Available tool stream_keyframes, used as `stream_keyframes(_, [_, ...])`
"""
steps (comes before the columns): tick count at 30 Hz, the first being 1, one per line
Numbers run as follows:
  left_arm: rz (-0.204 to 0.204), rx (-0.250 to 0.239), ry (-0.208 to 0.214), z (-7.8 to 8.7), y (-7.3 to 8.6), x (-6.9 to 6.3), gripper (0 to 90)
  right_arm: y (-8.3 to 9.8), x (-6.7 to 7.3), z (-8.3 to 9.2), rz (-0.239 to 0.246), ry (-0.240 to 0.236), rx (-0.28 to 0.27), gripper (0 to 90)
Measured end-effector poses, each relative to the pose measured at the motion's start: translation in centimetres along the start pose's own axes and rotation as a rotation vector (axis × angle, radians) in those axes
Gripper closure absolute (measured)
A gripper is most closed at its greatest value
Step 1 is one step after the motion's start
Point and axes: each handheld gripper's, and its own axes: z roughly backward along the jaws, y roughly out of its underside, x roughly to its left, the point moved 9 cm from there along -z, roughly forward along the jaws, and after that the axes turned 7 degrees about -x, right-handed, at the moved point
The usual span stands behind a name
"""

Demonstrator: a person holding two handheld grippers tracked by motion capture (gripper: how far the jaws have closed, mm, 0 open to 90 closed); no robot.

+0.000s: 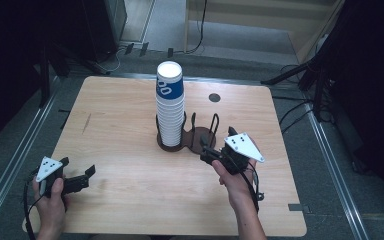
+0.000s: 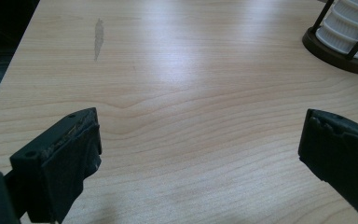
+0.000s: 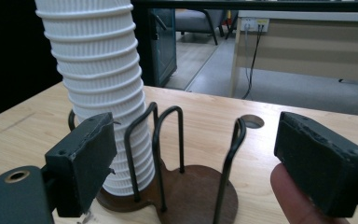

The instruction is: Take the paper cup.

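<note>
the stack of cups (image 1: 170, 107) stands upright in the left ring of the dark cup holder (image 1: 190, 142), just ahead and to the left of your right claw (image 1: 211, 151). the top cup has a blue band; the ones below are white and ribbed. in the right gripper view the stack (image 3: 100, 88) rises beyond the left jaw, and the holder's bare wire loops (image 3: 168, 149) stand ahead of the gap between the 2 jaws. your right claw (image 3: 191, 163) is parted, nothing between its pads, and it touches neither the cups nor the wires. a fingertip (image 3: 291, 196) shows just under its right jaw.

your left claw (image 1: 87, 175) sits well apart from the holder, near the front left corner of the counter (image 1: 125, 125). its jaws stand wide with bare wood between them (image 2: 196, 154). from that claw the holder's base (image 2: 340, 51) and the lowest cups lie far ahead to the right. a round hole (image 1: 214, 97) in the counter lies beyond the holder.
</note>
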Motion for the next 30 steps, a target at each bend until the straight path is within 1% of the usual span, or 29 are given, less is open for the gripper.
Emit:
stream_keyframes(1, [-0.003,-0.001,0.000,0.0,0.0,0.0,0.1,-0.2,0.4,-0.2,-0.002,-0.007,-0.001,12.9])
stream_keyframes(2, [-0.003,-0.001,0.000,0.0,0.0,0.0,0.1,-0.4,0.6,-0.4,0.004,-0.008,-0.007,12.9])
stream_keyframes(3, [-0.005,-0.001,0.000,0.0,0.0,0.0,0.1,-0.5,0.8,-0.5,0.000,-0.011,-0.006,12.8])
stream_keyframes(8, [0.007,0.000,0.005,0.1,0.0,0.1,0.1,-1.0,1.5,-1.0,0.005,-0.021,-0.014,12.9])
stream_keyframes(9, [0.015,-0.003,0.007,0.0,0.0,0.2,0.1,-1.1,1.7,-1.1,0.005,-0.025,-0.015,12.9])
stream_keyframes(12, [0.011,0.000,0.006,0.0,0.0,0.2,0.1,-1.3,2.1,-1.4,0.002,-0.032,-0.016,12.9])
stream_keyframes(19, [0.011,-0.001,0.006,0.1,0.0,0.1,0.1,-1.8,2.8,-1.8,0.007,-0.044,-0.023,12.9])
stream_keyframes(22, [0.012,-0.002,0.005,0.1,0.0,0.1,0.1,-1.9,3.1,-1.9,-0.002,-0.049,-0.025,12.9])
stream_keyframes(30, [0.012,-0.002,0.004,0.0,-0.1,0.2,0.1,-2.4,3.8,-2.4,-0.001,-0.064,-0.033,12.9])
